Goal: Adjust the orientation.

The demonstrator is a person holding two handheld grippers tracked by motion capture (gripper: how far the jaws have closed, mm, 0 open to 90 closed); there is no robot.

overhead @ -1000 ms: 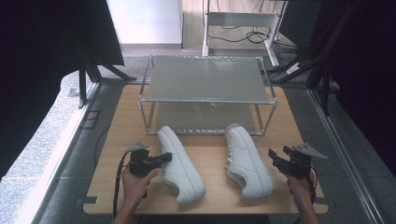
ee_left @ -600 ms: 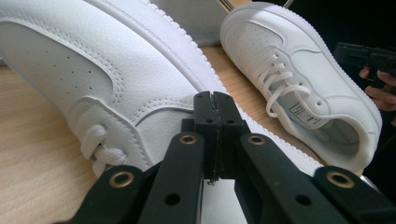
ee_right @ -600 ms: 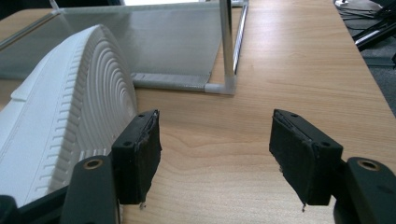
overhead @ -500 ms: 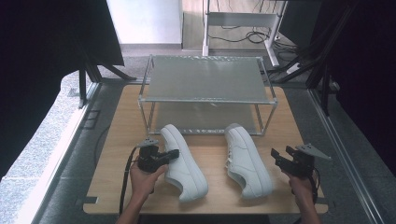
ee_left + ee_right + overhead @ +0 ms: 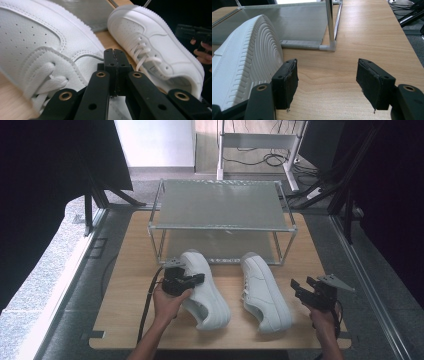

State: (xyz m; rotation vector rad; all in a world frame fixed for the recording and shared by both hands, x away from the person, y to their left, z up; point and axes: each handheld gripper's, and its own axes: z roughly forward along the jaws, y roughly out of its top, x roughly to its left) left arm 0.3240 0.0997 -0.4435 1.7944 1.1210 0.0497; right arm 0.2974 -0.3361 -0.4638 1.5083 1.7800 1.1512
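Two white sneakers lie on the wooden table in front of a wire rack. My left gripper is shut, jaws pressed flat together, with its tips at the collar of the left sneaker. I see nothing between the pads. The right sneaker is tipped, its ribbed sole facing my right gripper. That gripper stands open just right of the sole, low over bare wood, with nothing between its fingers.
A two-level metal rack with mesh shelves stands at the back of the table. Its front right leg rises just beyond the right gripper. Dark frames and cables surround the table.
My left gripper has moved right and slightly away from me, onto the left sneaker, which has shifted a little the same way. The right gripper and right sneaker have stayed put.
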